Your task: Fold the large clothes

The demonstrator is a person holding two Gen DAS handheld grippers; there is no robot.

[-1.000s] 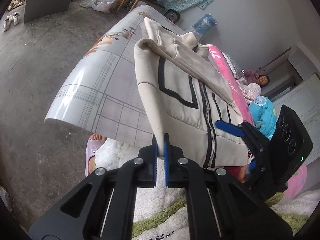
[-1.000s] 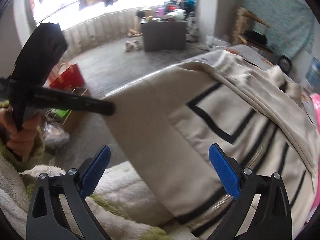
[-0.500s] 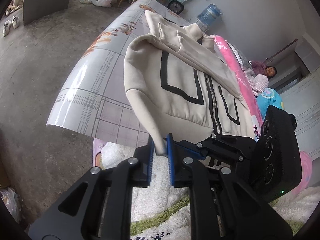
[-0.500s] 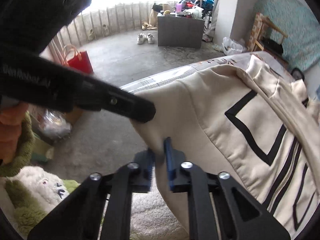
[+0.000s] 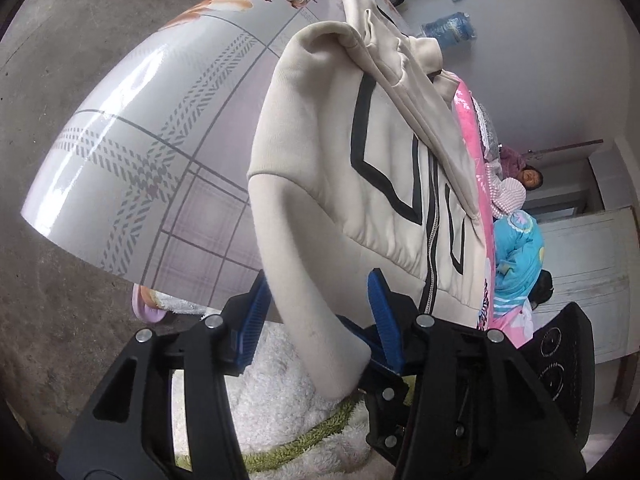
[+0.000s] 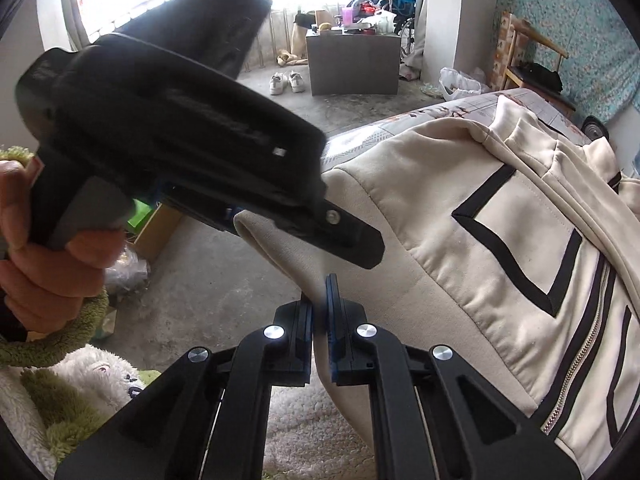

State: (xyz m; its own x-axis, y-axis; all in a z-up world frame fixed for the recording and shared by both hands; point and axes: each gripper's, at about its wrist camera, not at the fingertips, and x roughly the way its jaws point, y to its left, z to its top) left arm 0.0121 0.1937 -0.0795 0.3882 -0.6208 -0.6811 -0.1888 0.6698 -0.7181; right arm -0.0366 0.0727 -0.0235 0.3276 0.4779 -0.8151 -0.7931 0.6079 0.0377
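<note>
- The cream jacket with black stripes and a zip lies across the table, which has a glossy checked cover; its hem is toward the near edge, and one sleeve hangs down over that edge.
- The left gripper has the hanging sleeve between its blue pads; the jaws are opening, and a gap shows between each pad and the cloth, so nothing is pinched.
- The right gripper is closed narrow on the sleeve fabric, lower down, its pads pressed on a thin fold of cloth.
- In the right wrist view a hand grips the left gripper's handle, whose black body crosses above the sleeve.
- A pink quilt lies along the jacket's far side, at the table's right edge.
- White fleece with green trim shows below both grippers.
</note>
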